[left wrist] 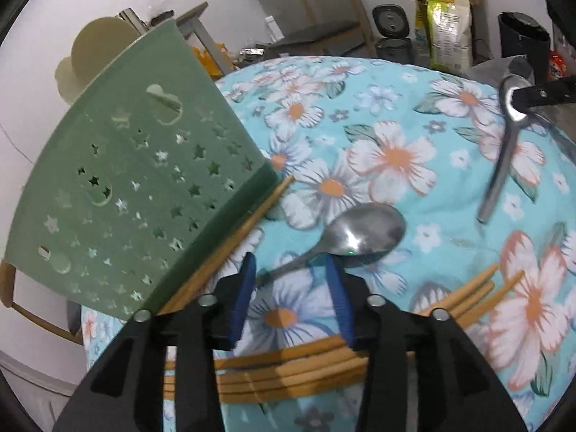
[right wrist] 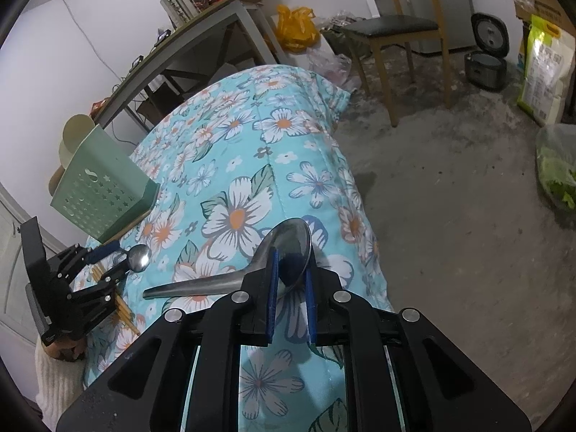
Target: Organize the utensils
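Observation:
A green perforated utensil holder (left wrist: 133, 194) lies tipped on the floral tablecloth (left wrist: 378, 115); it also shows in the right wrist view (right wrist: 100, 194). My left gripper (left wrist: 289, 270) is open, its blue fingers either side of the neck of a steel spoon (left wrist: 363, 234) that lies on the cloth. My right gripper (right wrist: 291, 270) is shut on the bowl of a second steel spoon (right wrist: 234, 277) and holds it just above the cloth; that spoon shows in the left wrist view (left wrist: 504, 144). Wooden chopsticks (left wrist: 288, 370) lie under the left gripper, and more (left wrist: 230, 248) beside the holder.
The table's right edge (right wrist: 363, 216) drops to a concrete floor. A wooden chair (right wrist: 396, 32), a rice cooker (right wrist: 486, 61), a rice bag (right wrist: 547, 68) and a side table (right wrist: 201, 36) stand beyond. A cream cup (left wrist: 97, 50) stands behind the holder.

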Demonstrator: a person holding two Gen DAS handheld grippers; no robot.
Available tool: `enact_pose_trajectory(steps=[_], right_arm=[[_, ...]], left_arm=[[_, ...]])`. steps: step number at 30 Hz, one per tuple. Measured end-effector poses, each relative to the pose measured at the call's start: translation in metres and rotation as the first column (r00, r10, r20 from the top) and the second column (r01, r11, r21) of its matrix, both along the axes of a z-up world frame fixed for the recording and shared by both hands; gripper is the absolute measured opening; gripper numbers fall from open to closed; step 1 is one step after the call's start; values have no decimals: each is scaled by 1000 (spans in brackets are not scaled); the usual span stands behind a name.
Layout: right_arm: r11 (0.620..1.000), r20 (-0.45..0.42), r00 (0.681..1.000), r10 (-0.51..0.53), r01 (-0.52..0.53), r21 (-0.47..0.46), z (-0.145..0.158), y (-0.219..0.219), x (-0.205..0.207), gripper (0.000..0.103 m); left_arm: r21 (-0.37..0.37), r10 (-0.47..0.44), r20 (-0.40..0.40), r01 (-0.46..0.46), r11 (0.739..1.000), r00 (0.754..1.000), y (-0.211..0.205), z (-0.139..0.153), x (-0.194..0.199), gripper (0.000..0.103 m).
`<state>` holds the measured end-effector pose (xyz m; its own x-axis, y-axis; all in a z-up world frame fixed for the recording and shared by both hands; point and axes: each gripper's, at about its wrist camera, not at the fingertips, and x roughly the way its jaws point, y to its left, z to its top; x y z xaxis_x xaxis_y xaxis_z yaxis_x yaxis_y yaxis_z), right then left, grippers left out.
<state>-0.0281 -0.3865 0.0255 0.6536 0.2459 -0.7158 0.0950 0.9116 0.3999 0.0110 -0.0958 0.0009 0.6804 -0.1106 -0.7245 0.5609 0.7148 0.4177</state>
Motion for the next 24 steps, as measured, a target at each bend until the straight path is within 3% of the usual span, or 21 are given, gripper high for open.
enact_pose_trajectory(steps=[4,7,11,15,18,21,24], right_arm=[[1000,-1,1000,0,0,2,0,-1,1,12],[1000,-2,1000,0,0,2,0,-1,1,12],[1000,-1,1000,0,0,2,1,-2,0,12],[1000,-3,1000,-1,1,12,1,-2,0,12],[999,1,1000,-6,6,34,1,-5,0,12],[1000,12,1000,-6,6,15,3,-4,0,10],[1000,10,1000,-8,8,14,3,-3,1,10]], left_arm=[[6,-4,28,3,1000,1000,-8,-2,3,40],[-35,5,-20,-6,999,1000,-14,-4,7,25],[-56,36,-23,-37,998,999,-19,-3,11,23],[-137,96,-59,-103,985,994,-6,7,21,23],[-237,140,-123,-166,957,982,13,20,28,23],[-353,163,-197,-225,908,967,34,35,36,23],[-367,206,-215,-274,889,955,45,36,39,23]])
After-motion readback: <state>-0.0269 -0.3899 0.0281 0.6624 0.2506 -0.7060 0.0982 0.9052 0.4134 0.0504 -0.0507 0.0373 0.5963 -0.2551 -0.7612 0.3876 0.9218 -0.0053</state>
